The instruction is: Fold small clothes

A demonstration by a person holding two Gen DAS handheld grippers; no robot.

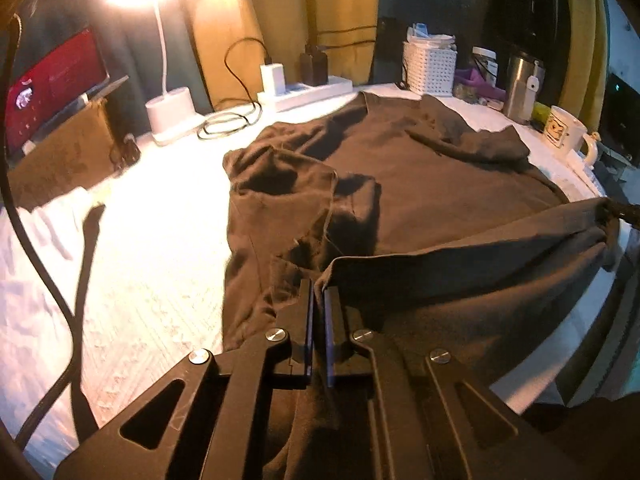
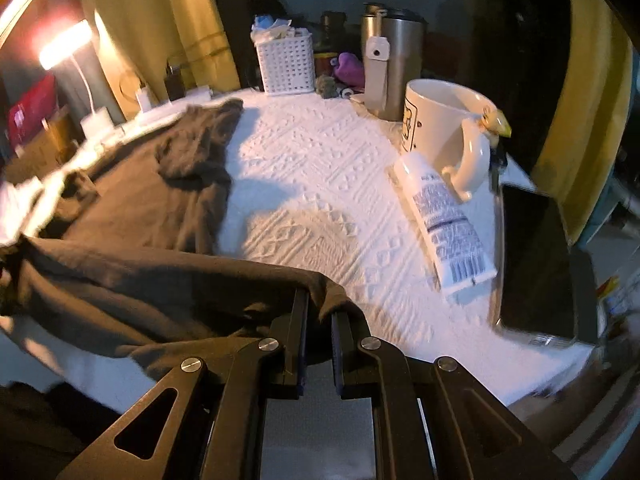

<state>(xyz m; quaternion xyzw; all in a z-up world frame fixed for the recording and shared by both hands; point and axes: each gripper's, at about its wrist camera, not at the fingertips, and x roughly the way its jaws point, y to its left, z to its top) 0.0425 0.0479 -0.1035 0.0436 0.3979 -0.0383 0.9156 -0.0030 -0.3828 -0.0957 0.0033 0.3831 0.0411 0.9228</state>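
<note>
Shirt (image 1: 420, 184): dark brown, lay spread on the white textured cloth (image 2: 320, 184), near hem lifted off it and stretched between both grippers.

Left gripper (image 1: 318, 292): jaws closed tight, pinching the hem's left corner.

Right gripper (image 2: 320, 304): jaws nearly closed, the hem's right corner bunched between them and draped over the tips.

Lamp (image 1: 170, 112): white, lit, far left of the shirt.

Power strip (image 1: 304, 94): white, behind the shirt.

Basket (image 2: 285, 65): white, at the far edge.

Tumbler (image 2: 390, 64): steel, right of the basket.

Mug (image 2: 440, 120): cream, near the tumbler.

Tube (image 2: 444, 220): white, lay flat, touching the mug.

Phone (image 2: 536, 260): dark, just right of the tube.
</note>
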